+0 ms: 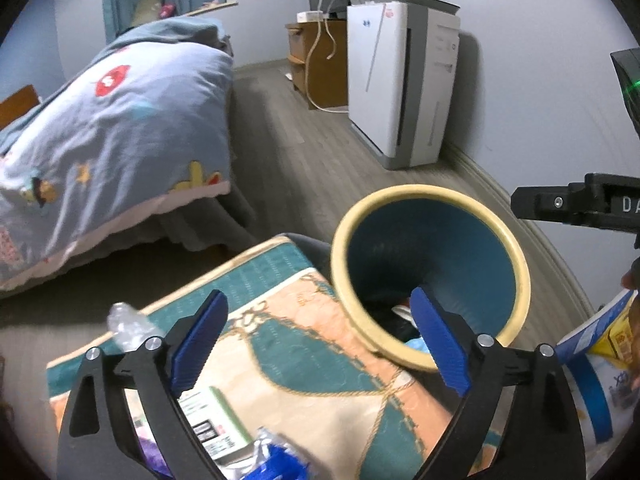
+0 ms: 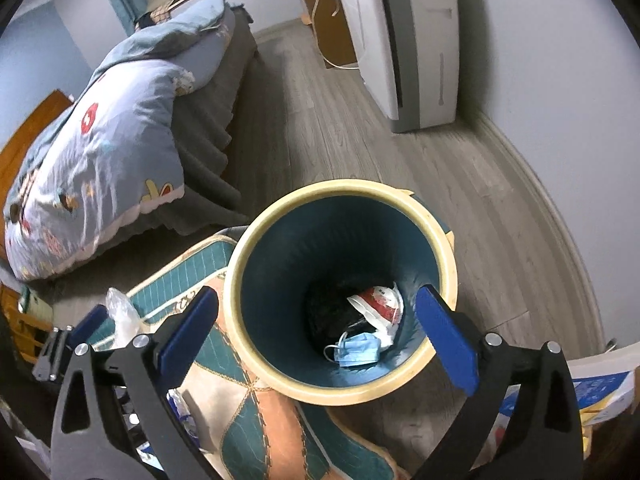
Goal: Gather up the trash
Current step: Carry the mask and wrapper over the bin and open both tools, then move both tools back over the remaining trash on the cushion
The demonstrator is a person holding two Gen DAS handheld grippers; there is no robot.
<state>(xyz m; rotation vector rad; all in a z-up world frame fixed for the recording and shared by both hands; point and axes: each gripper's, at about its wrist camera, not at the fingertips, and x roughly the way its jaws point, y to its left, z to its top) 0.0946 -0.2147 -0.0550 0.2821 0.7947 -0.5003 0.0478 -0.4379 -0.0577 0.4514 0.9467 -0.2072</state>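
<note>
A blue trash bin with a cream rim (image 2: 436, 240) stands beside a patterned surface (image 2: 276, 420). Inside lie a blue face mask (image 2: 360, 354) and a red-and-white wrapper (image 2: 380, 304). My right gripper (image 2: 316, 340) is open and empty, right above the bin's mouth. My left gripper (image 1: 320, 340) is open and empty over the patterned surface (image 1: 304, 344), next to the bin (image 1: 516, 252). On that surface lie a crumpled clear plastic piece (image 1: 128, 324), a green-and-white box (image 1: 216, 424) and a blue-and-white wrapper (image 1: 276, 460).
A bed with a blue quilt (image 1: 112, 120) stands to the left. A white appliance (image 1: 400, 84) and a wooden cabinet (image 1: 316, 68) stand along the far wall. A blue-and-yellow package (image 1: 600, 356) sits at the right edge. The floor is grey wood.
</note>
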